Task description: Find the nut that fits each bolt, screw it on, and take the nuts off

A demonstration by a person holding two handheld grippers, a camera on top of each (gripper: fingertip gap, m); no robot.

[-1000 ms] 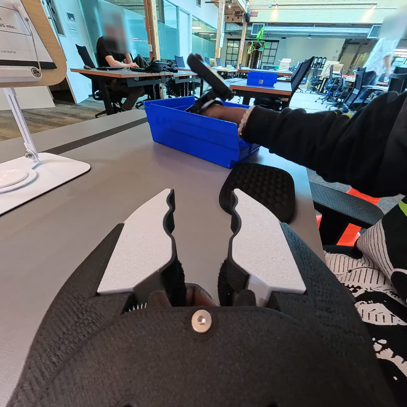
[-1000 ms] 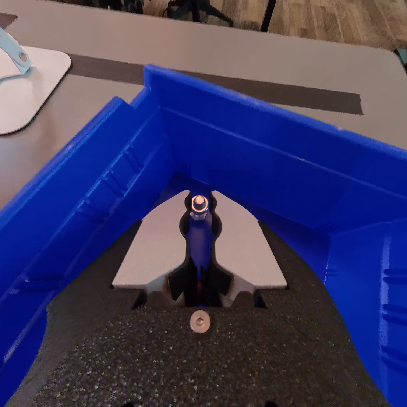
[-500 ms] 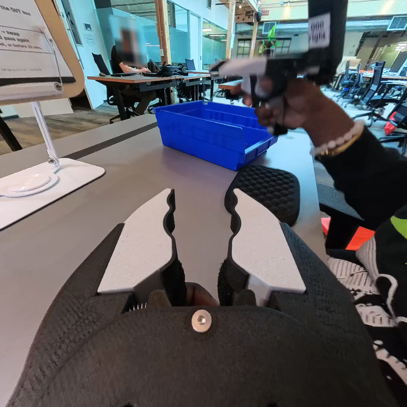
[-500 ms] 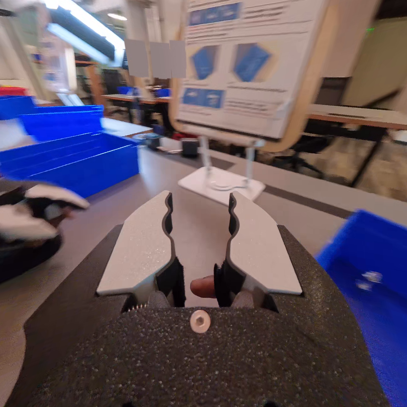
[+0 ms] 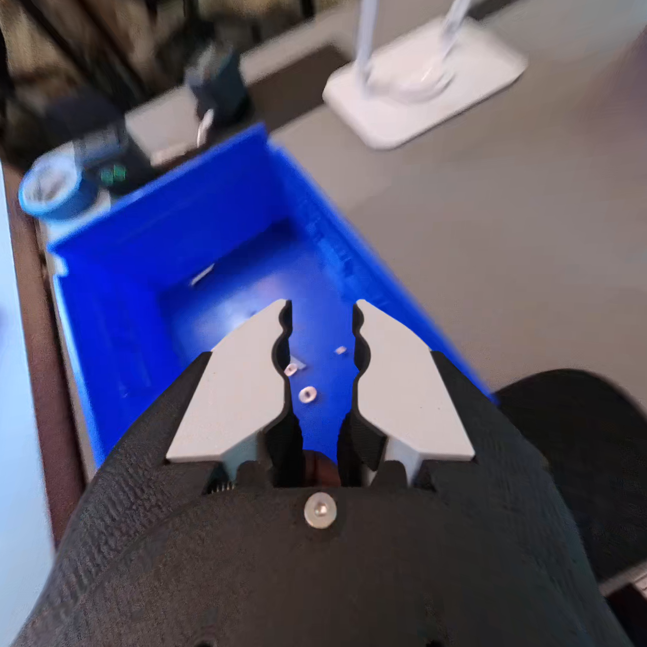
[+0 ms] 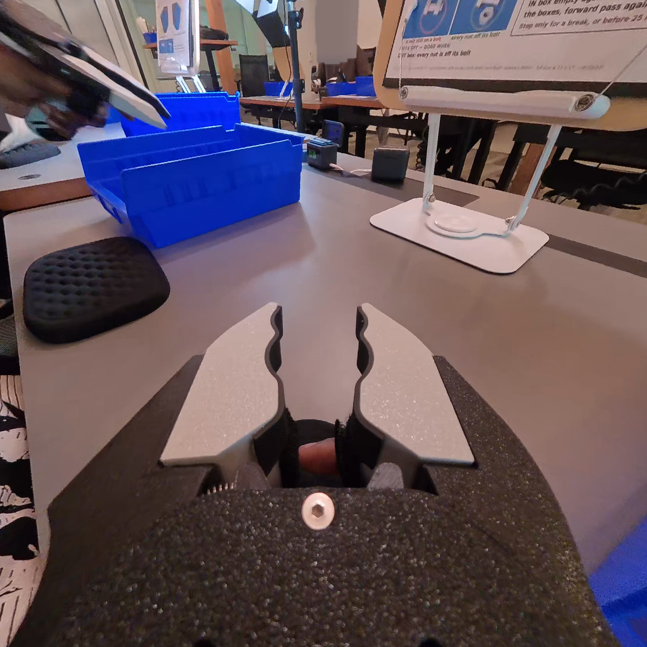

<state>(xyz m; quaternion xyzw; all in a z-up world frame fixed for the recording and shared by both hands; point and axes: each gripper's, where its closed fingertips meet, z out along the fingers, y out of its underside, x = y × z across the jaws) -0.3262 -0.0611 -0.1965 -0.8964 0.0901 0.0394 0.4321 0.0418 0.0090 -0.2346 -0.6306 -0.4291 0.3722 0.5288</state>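
Both tongs, left tongs (image 5: 320, 308) and right tongs (image 6: 318, 308), gape empty; shiny hex nut (image 5: 307, 394) lies in glossy blue bin (image 5: 140, 273).

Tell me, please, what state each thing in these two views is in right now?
left gripper: open, empty, above the bin.
right gripper: open, empty, over the table.
blue bin: open-topped, on the table.
small metal parts: loose on the bin floor; too blurred to tell nuts from bolts.
black pad: flat on the table.
sign stand: upright.
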